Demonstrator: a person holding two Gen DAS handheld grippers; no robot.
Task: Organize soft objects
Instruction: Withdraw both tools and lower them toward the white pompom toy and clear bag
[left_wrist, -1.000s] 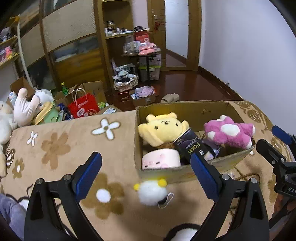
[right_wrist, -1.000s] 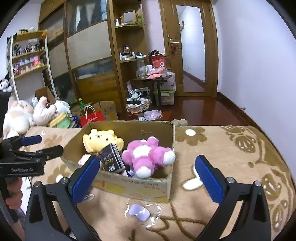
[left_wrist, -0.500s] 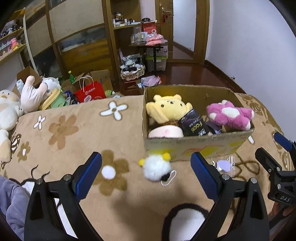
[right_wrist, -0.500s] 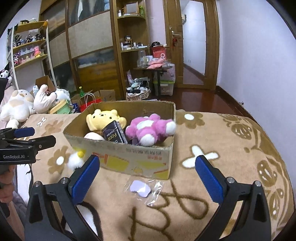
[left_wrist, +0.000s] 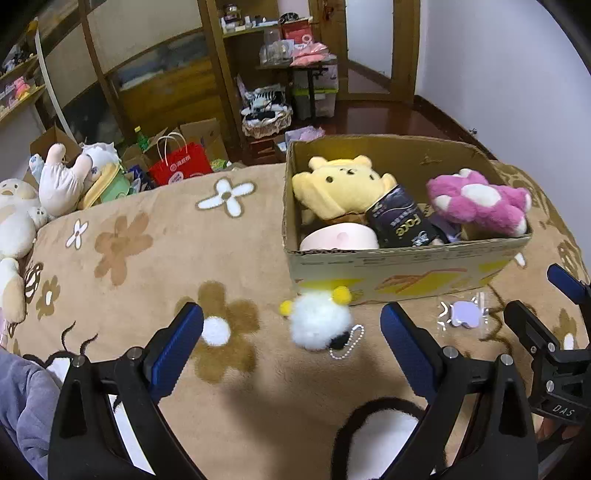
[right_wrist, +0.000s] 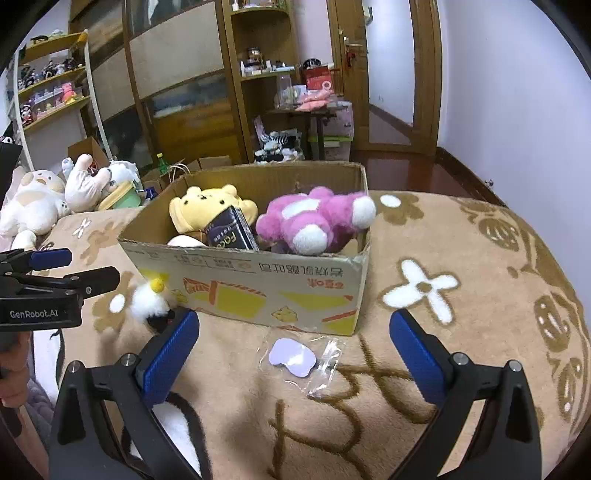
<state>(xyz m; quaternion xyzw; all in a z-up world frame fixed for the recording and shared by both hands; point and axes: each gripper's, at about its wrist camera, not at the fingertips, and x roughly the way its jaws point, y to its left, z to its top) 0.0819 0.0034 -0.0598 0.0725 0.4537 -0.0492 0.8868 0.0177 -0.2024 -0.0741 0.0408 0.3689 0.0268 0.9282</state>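
Observation:
A cardboard box (left_wrist: 406, 269) (right_wrist: 258, 291) stands on a tan flowered blanket. It holds a yellow bear plush (left_wrist: 343, 188) (right_wrist: 207, 210), a pink plush (left_wrist: 476, 201) (right_wrist: 314, 218), a black packet (left_wrist: 400, 221) and a pale pink item (left_wrist: 340, 238). A white fluffy keychain with yellow ears (left_wrist: 319, 323) (right_wrist: 149, 301) lies in front of the box. My left gripper (left_wrist: 291, 328) is open and empty, just short of the keychain. My right gripper (right_wrist: 293, 341) is open and empty over a small clear bag with a lilac piece (right_wrist: 295, 356) (left_wrist: 463, 314).
Large white plush toys (left_wrist: 22, 218) (right_wrist: 33, 203) lie at the blanket's left end. Beyond the bed are a red paper bag (left_wrist: 181, 164), cardboard boxes, shelves and a door. The right gripper shows at the right edge of the left wrist view (left_wrist: 546, 321).
Both grippers have drawn back and risen from the box, so the box and keychain look farther off. Both stay open. Nothing on the blanket has moved.

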